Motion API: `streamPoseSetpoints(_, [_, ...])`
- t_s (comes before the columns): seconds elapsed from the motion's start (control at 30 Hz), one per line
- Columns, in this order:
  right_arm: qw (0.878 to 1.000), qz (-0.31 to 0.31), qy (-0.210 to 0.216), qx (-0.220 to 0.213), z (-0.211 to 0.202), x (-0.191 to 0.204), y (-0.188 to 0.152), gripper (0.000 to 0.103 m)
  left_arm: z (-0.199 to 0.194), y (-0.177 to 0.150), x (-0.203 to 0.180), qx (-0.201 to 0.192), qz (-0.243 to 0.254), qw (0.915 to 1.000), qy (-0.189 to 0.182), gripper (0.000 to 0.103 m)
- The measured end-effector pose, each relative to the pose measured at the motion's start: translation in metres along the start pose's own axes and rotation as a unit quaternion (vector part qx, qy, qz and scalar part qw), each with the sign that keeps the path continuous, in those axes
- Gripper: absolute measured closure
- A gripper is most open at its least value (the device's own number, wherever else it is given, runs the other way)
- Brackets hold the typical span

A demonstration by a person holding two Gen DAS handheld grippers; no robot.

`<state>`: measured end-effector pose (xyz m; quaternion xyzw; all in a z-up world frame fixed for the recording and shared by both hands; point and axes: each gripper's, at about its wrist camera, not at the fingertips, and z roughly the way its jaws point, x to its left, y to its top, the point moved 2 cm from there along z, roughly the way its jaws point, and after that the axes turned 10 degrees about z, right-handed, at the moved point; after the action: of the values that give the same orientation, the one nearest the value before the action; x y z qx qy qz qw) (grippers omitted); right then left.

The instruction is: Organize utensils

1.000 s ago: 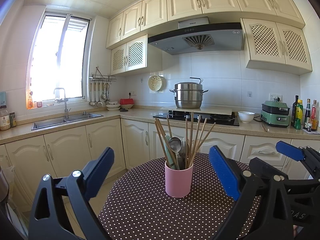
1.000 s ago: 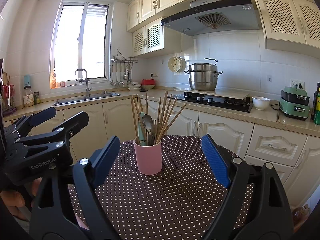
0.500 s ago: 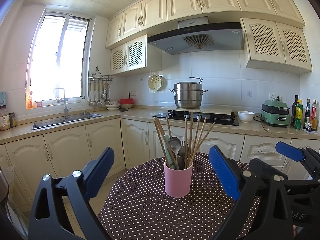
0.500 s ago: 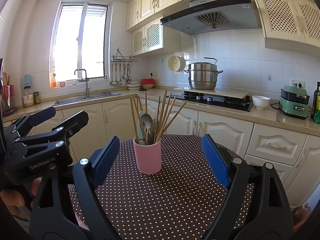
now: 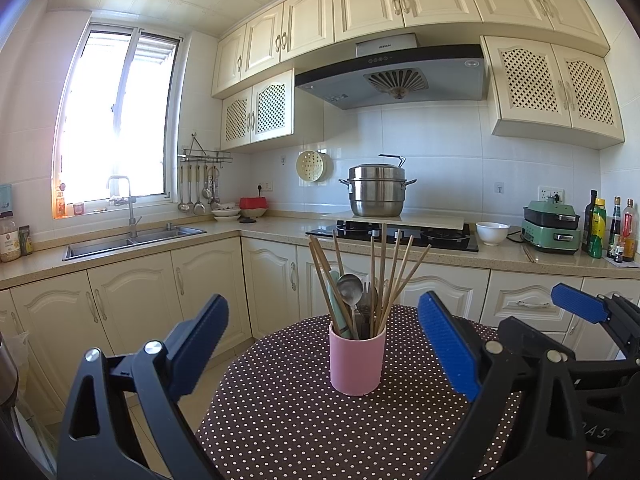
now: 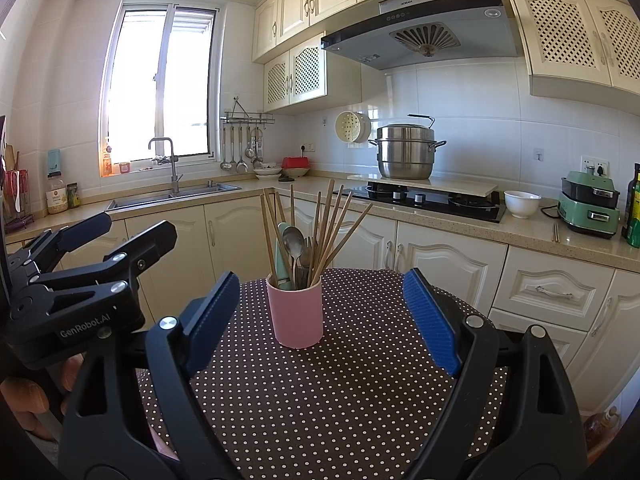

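Observation:
A pink cup (image 5: 357, 360) stands upright on the dotted brown tablecloth (image 5: 304, 432). It holds several wooden chopsticks (image 5: 394, 276), a metal spoon (image 5: 349, 285), a fork and a pale green handle. My left gripper (image 5: 324, 348) is open and empty, a short way in front of the cup. My right gripper (image 6: 320, 316) is open and empty, also in front of the cup (image 6: 295, 312), which sits between its fingers in view. The left gripper shows at the left of the right wrist view (image 6: 86, 248).
The round table's edge (image 5: 224, 384) drops to the floor at the left. Behind are cream cabinets, a sink (image 5: 132, 238), a hob with a steel pot (image 5: 378, 192), a white bowl (image 5: 492, 233) and a green appliance (image 5: 552, 226).

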<state>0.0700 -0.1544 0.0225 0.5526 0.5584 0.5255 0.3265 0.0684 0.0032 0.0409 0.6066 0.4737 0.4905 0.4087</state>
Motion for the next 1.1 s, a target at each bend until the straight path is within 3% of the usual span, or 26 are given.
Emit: streamPoseSetpoints(1.1, [1.000, 0.000, 0.002, 0.003, 0.0025, 0.0018, 0.0013, 0.020, 0.0009, 0.0013, 0.0012, 0.000, -0.001, 1.0000, 0.003, 0.009])
